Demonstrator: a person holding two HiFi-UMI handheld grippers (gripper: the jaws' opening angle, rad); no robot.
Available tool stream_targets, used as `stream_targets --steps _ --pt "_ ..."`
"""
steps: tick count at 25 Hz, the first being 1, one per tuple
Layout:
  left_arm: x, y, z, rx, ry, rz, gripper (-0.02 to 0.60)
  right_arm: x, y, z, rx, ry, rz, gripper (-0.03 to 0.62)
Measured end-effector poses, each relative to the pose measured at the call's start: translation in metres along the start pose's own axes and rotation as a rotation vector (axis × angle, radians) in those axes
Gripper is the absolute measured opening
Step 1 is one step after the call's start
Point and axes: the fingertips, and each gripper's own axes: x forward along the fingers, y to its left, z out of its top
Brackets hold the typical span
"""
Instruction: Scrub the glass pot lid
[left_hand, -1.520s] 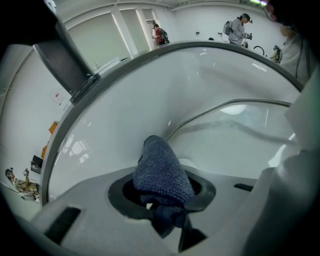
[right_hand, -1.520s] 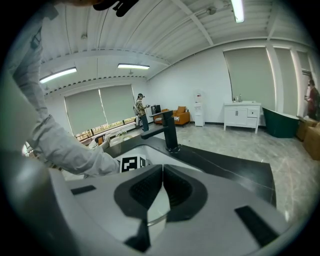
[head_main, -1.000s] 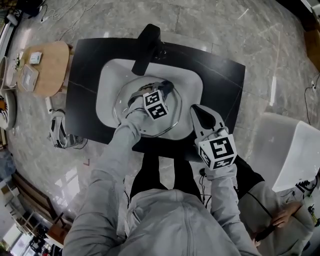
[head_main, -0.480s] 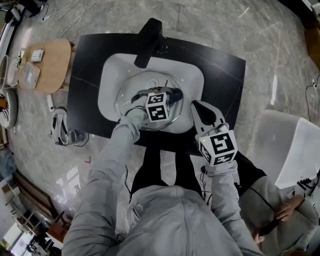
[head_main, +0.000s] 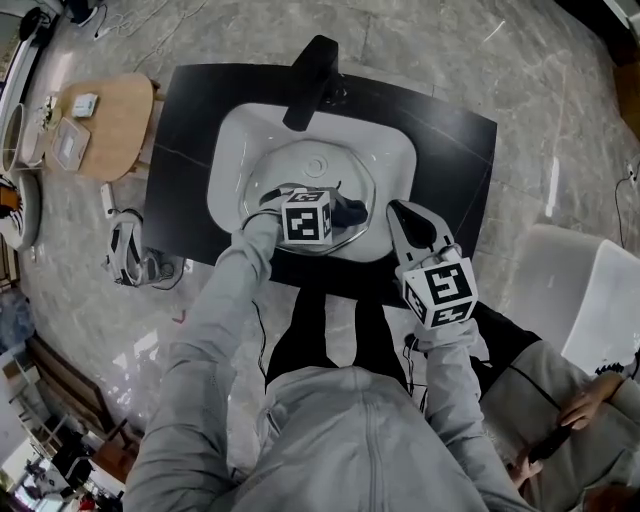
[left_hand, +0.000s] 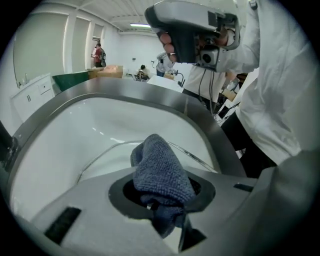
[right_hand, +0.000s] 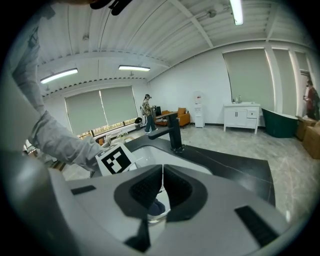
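The glass pot lid (head_main: 300, 180) lies knob-up in the white sink basin (head_main: 232, 140), just above the middle of the head view, with its knob (head_main: 317, 165) toward the black faucet (head_main: 310, 68) at the top. A blue microfibre cloth (left_hand: 161, 172) is pinched between the jaws of the left gripper (head_main: 338, 213) and sits bunched at the lid's lower-right edge. In the left gripper view the glass rim curves just behind the cloth.

The right gripper (head_main: 400, 218) hangs over the black countertop (head_main: 450, 150) to the right of the basin, apart from the lid. Its jaws are pressed together with nothing between them.

By my reading, scrubbing is under way, with the cloth working at one edge. No suds or streaks show on the glass, so I cannot tell how much has been cleaned. The centre around the knob and the far and left rim probably remain to be covered. A small wooden table (head_main: 105, 120) stands at the upper left.
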Motion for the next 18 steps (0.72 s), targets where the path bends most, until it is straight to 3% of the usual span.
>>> stream_targets --steps 4,9,18 --pt "-0.017 -0.028 -0.013 -0.01 0.027 -0.1 0.121 0.003 0.006 0.0 -0.005 0.007 0.012 0.031" --pt "-0.041 -0.051 -0.039 -0.027 0.093 -0.164 0.121 0.015 0.02 0.0 -0.011 0.014 0.041 0.031" --pt "-0.079 -0.045 -0.11 -0.109 0.263 -0.099 0.12 0.034 0.037 0.007 -0.018 0.013 0.072 0.031"
